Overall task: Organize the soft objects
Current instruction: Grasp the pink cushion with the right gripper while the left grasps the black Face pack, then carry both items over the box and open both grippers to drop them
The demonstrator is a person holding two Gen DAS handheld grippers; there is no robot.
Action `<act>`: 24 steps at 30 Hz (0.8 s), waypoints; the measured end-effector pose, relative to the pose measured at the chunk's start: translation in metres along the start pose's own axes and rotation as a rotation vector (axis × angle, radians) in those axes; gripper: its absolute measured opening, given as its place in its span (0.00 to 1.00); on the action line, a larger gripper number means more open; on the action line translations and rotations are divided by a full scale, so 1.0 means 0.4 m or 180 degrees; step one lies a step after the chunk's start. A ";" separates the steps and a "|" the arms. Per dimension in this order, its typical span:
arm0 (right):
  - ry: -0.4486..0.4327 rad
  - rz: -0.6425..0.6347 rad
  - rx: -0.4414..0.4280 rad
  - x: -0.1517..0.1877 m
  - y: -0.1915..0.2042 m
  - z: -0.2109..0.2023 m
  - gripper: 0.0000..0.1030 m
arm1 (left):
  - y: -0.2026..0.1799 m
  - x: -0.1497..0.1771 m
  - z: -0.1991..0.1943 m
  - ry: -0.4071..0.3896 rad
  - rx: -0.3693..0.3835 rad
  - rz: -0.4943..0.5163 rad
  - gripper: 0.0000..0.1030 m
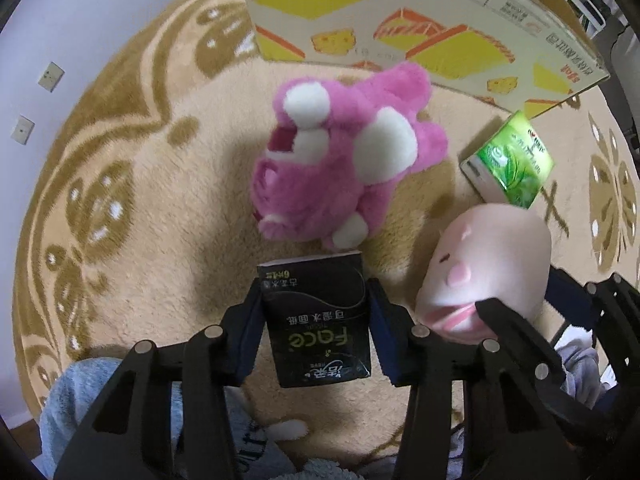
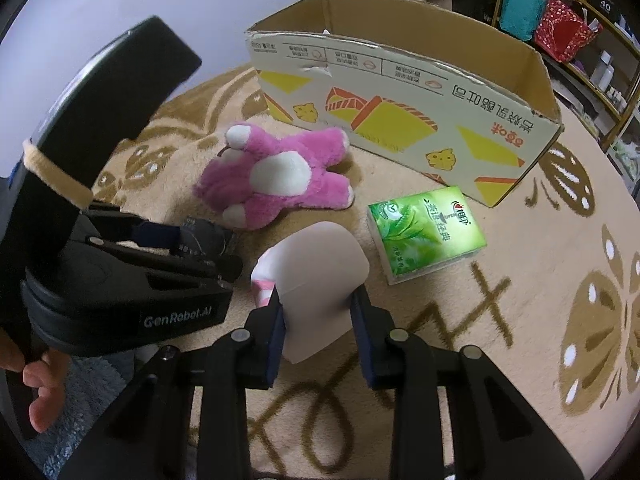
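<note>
My left gripper [image 1: 316, 312] is shut on a black tissue pack [image 1: 318, 320] and holds it above the rug. My right gripper [image 2: 318, 312] is shut on a pale pink soft toy [image 2: 320, 280] with a face, which also shows in the left wrist view [image 1: 488, 264]. A pink plush bear [image 1: 344, 160] lies on the rug just beyond the black pack; it also shows in the right wrist view [image 2: 280, 176]. A green tissue pack [image 2: 424, 232] lies right of the bear, in front of the open cardboard box [image 2: 400, 96].
The box [image 1: 420, 32] stands open at the far side of a beige patterned rug [image 2: 520, 280]. The left gripper body [image 2: 120, 264] sits close to the left of my right gripper. Shelves with bags [image 2: 560, 28] stand at the far right. A wall [image 1: 60, 40] is on the left.
</note>
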State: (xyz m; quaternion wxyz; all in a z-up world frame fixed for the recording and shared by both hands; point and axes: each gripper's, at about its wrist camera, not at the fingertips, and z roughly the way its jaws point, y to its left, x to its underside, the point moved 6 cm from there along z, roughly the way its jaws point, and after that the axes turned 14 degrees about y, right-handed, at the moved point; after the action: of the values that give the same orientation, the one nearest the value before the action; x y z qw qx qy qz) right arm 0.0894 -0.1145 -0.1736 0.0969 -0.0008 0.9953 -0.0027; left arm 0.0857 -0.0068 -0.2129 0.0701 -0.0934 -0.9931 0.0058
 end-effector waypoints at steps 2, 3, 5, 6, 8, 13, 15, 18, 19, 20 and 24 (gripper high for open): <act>-0.0014 0.0046 -0.0022 0.005 -0.002 -0.006 0.28 | -0.003 0.003 -0.016 -0.0078 -0.0013 -0.0014 0.45; -0.0034 0.0065 -0.0016 0.006 -0.003 -0.011 0.28 | -0.002 0.005 -0.027 -0.0137 -0.0019 -0.0022 0.45; -0.0090 0.0114 0.0044 0.007 -0.012 -0.026 0.27 | -0.003 0.009 -0.049 -0.0243 -0.0031 -0.0030 0.45; -0.0115 0.0140 0.0049 0.008 -0.017 -0.032 0.27 | -0.002 0.010 -0.065 -0.0334 -0.0038 -0.0040 0.45; -0.0137 0.0218 0.0004 0.011 -0.030 -0.042 0.27 | 0.003 0.016 -0.098 -0.0519 -0.0067 -0.0080 0.45; -0.0270 0.0359 -0.0001 0.018 -0.054 -0.078 0.27 | 0.017 0.024 -0.190 -0.0979 -0.0128 -0.0070 0.45; -0.0359 0.0395 0.0019 0.017 -0.062 -0.101 0.27 | 0.023 0.025 -0.226 -0.1134 -0.0227 -0.0025 0.45; -0.0479 0.0422 0.0073 0.009 -0.066 -0.130 0.27 | 0.007 0.014 -0.270 -0.1332 -0.0281 0.0027 0.45; -0.0517 0.0426 0.0092 0.007 -0.070 -0.139 0.27 | 0.009 0.017 -0.282 -0.1381 -0.0291 0.0037 0.45; -0.0562 0.0434 0.0115 0.002 -0.071 -0.149 0.27 | 0.011 0.022 -0.293 -0.1449 -0.0302 0.0049 0.45; -0.0764 0.0461 0.0168 -0.008 -0.076 -0.197 0.27 | 0.023 0.024 -0.324 -0.1629 -0.0264 0.0067 0.45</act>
State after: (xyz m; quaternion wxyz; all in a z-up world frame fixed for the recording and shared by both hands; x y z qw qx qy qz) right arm 0.0775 -0.1445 -0.0956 0.2152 0.0732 0.9736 -0.0217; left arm 0.0964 0.0039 -0.0835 -0.1875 -0.1020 -0.9769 -0.0107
